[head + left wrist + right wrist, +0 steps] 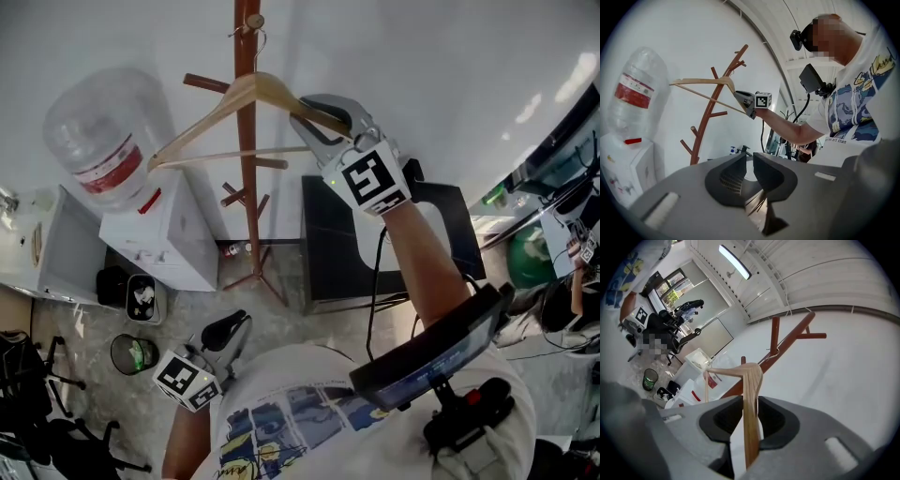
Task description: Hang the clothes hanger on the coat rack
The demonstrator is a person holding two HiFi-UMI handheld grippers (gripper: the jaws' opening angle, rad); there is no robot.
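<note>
Right gripper [751, 401]: jaws clamped on clothes hanger [202, 120] arm end. Hook, ahead of jaws, apparently over coat rack [247, 187] top peg. Left gripper [749, 161]: jaws nearly together, empty.

Quick tally around the one coat rack [249, 202]: one wooden hanger [234, 98] by its top, one water dispenser [167, 242] with one bottle [98, 131] to its left, two bins [142, 298] near its foot, one black cabinet [342, 248] to its right, plus two grippers, left gripper [230, 330] and right gripper [314, 124].
</note>
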